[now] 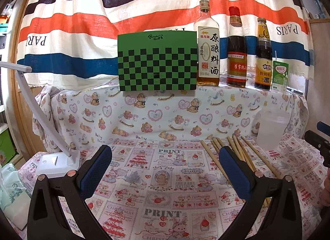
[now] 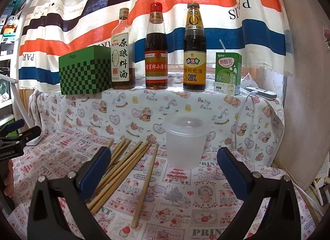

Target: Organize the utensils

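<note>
Several wooden chopsticks [image 2: 123, 163] lie loose on the printed tablecloth [image 2: 185, 198], just left of a translucent plastic cup [image 2: 185, 143] that stands upright and looks empty. Both the left gripper [image 1: 165, 157] and the right gripper [image 2: 163, 157] hover with jaws wide and nothing between them. The step in hand is probably the first pick: the right gripper would do well to close on one stick near its middle, lift it level, then tip it upright into the cup without knocking it over.
</note>
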The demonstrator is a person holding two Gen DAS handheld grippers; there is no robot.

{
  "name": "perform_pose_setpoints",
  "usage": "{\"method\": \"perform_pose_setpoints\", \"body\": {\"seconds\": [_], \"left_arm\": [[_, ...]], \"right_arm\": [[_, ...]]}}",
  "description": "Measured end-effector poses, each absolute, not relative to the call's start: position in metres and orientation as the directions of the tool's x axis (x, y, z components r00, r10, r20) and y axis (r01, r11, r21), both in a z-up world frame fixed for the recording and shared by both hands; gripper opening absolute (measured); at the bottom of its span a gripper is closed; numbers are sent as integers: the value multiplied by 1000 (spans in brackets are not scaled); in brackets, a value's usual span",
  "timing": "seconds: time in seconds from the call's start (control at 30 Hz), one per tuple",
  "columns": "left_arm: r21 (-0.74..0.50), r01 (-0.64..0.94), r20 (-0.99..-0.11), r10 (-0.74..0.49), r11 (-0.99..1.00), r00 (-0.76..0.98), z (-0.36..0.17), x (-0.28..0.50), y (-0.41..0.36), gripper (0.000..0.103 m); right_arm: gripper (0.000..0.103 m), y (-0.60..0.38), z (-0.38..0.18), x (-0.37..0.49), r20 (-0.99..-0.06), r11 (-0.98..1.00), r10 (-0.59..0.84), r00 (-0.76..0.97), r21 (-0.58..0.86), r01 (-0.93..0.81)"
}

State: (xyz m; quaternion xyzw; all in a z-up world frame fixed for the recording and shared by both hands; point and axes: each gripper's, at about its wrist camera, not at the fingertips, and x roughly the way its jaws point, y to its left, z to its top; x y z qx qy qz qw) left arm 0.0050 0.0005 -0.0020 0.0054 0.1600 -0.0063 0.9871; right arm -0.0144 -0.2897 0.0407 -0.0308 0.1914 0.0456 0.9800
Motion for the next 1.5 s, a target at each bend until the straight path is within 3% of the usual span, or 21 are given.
{"method": "perform_pose_setpoints", "body": {"seconds": [0.8,1.23,1.3,1.37,1.5], "left_arm": [[-17,33,-301,-37,999,953,-1,2,6,103],[-6,19,-325,-20,1000,946,-2,5,2,103],[-9,9,-332,-11,1000,943,-2,6,3,103],[-21,1,-335,-8,1000,942,-3,6,6,103],[-48,-18,-348,0,999,938,-4,8,12,103]], "right_arm": [[103,-293,40,-8,-423,997,38,905,-41,-61],[103,-306,48,-15,-408,993,108,907,95,-75],[98,-305,47,-13,-435,986,156,887,123,-114],[79,-300,42,-8,-487,978,206,849,131,-162],[61,-281,23,5,-624,975,206,754,67,-211]]}}
